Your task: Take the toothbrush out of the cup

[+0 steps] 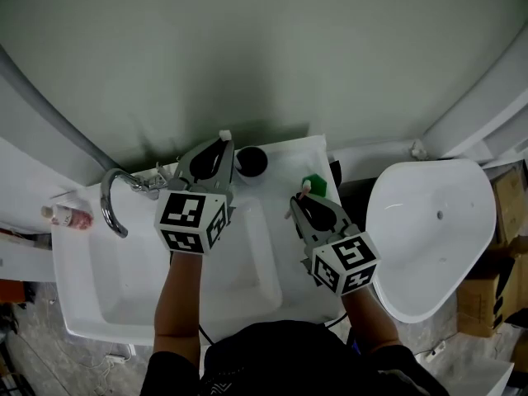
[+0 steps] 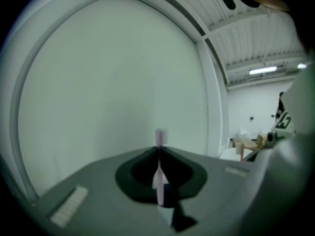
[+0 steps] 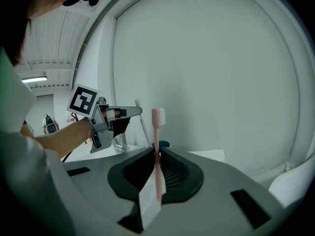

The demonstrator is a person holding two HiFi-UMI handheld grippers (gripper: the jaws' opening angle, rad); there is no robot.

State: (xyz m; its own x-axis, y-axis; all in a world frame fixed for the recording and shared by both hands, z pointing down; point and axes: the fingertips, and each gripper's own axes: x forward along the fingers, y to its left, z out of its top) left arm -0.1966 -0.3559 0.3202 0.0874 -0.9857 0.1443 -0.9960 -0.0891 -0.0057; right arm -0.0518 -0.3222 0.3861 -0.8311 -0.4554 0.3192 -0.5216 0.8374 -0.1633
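Toothbrushes in both grippers, one apiece. Pinches a slim pale plastic toothbrush (image 2: 160, 137) in the left gripper (image 1: 223, 143), jaws all but closed on the thin handle, bristle end upright above them. Hovers just left of the dark round cup (image 1: 252, 162) at the back edge of the white washbasin counter (image 1: 285, 151), right of the chrome tap (image 1: 111, 200). Cannot tell whether the handle's lower end is clear of the cup's rim: hidden under the gripper from above. Probably held vertical so as to draw straight up without tipping the cup, and gripped on the handle to spare the bristles. Clamps a pink plastic toothbrush (image 3: 158, 118) in the right gripper (image 1: 299, 200) likewise, jaws tight on the handle, head up. Holds it near the back right corner, beside a small green object (image 1: 314, 185), apart from the cup; seemingly held off there to leave the left gripper room. Judged near done, or done, for the pale brush.
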